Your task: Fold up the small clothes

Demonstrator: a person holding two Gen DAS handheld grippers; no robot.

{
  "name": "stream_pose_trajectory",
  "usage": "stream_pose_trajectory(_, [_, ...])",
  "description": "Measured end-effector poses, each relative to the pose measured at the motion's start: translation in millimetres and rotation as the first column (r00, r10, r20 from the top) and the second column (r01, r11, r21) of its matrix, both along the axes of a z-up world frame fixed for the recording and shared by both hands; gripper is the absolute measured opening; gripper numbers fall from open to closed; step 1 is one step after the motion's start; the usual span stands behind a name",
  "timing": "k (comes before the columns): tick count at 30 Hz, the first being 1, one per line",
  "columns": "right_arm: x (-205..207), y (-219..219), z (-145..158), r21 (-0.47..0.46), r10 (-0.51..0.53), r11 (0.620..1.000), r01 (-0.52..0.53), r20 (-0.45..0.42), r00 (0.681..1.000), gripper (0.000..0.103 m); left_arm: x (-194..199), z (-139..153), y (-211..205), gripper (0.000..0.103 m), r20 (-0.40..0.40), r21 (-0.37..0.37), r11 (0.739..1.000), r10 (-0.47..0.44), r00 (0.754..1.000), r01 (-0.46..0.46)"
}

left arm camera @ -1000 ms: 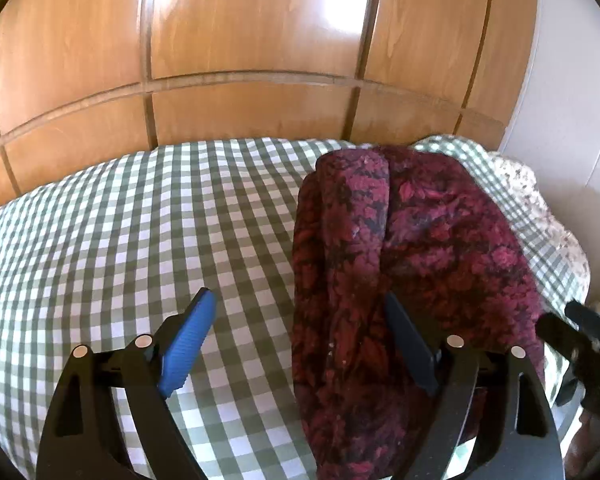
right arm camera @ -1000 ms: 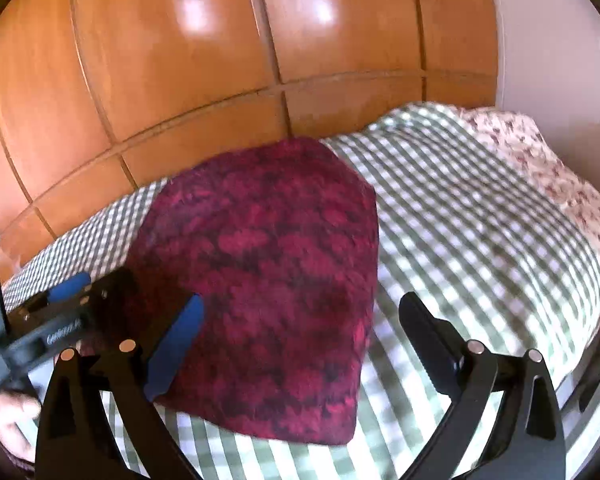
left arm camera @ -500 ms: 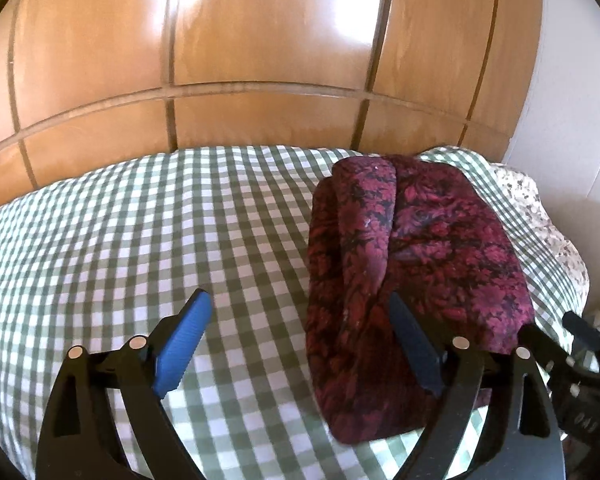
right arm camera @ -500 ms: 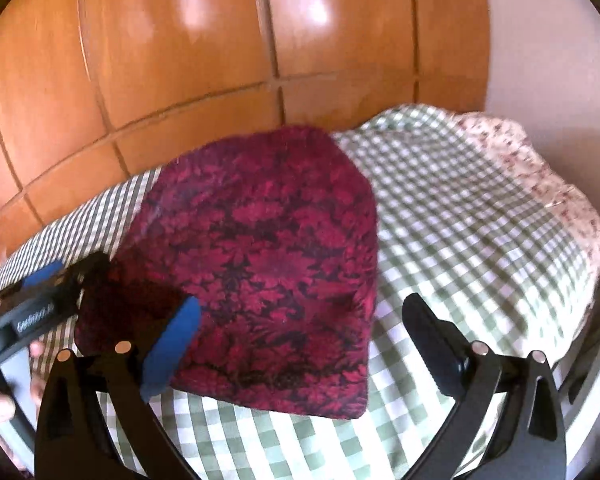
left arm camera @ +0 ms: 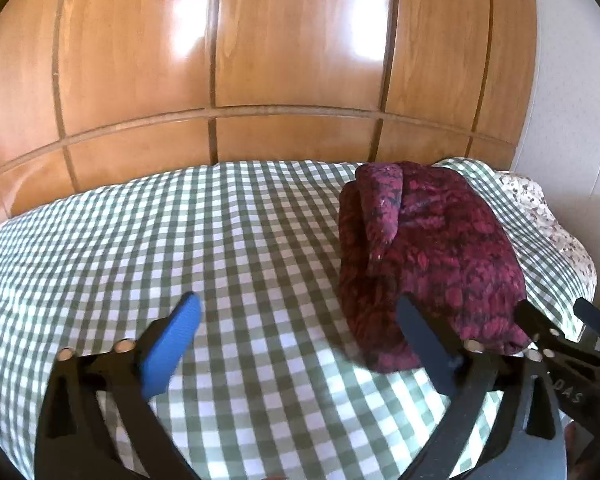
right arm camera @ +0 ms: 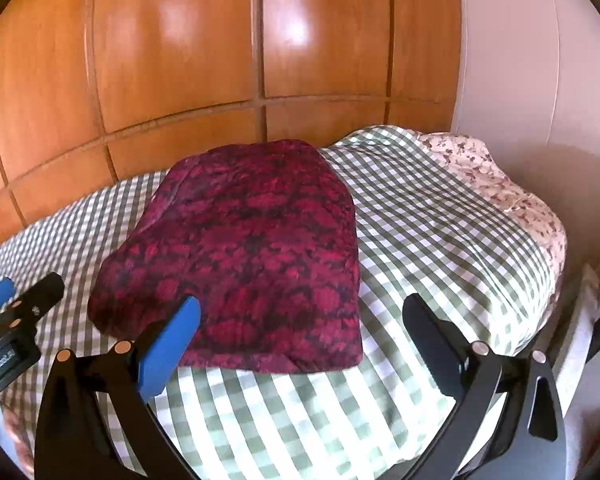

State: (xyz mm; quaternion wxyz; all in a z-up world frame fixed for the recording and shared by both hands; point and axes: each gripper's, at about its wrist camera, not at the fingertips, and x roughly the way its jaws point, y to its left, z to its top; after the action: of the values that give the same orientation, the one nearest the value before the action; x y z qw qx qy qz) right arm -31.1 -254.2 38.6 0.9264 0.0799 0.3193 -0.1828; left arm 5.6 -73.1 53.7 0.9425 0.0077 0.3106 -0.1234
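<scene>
I hold both claws wide apart above the bed (left arm camera: 228, 240), left claw (left arm camera: 296, 332) beside the folded garment (right arm camera: 252, 264). My right claw (right arm camera: 300, 332) hovers at its near edge, gripping nothing.

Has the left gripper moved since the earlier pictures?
Yes. The left gripper has drawn back from the red garment, judged against the wooden panels.

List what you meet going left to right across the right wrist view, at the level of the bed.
Left gripper at the frame edge → red patterned garment, lying folded → green checked bedspread → floral fabric at the bed's right end → white wall.
</scene>
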Motion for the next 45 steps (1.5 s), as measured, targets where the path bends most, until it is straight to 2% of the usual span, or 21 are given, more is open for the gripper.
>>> stream_pose_trajectory(5, [-6,0,-6,0.081,-0.004,0.997,0.007,-0.03,1.0,0.101,-13,0,11,0.099,-0.001,-0.025,1.0,0.014,1.0,-0.014])
stream_pose_trajectory(8, [-8,5,-6,0.046,-0.019,0.999,0.021,-0.036,0.999,0.101,-17,-2,13,0.099,-0.005,-0.011,1.0,0.019,1.0,-0.019])
stream_pose_trajectory(14, [-15,4,2,0.015,-0.057,0.998,0.057,0.006,0.998,0.101,-22,-6,14,0.099,-0.01,-0.004,1.0,0.015,1.0,-0.015])
stream_pose_trajectory(29, [-12,17,-1,-0.039,0.014,0.999,-0.014,0.007,1.0,0.101,-27,-4,11,0.099,0.056,0.04,0.997,0.061,0.997,-0.063])
stream_pose_trajectory(45, [-10,11,-11,0.011,0.006,1.0,-0.006,-0.009,1.0,0.101,-24,-7,9,0.099,0.035,0.04,0.997,0.06,0.998,-0.062])
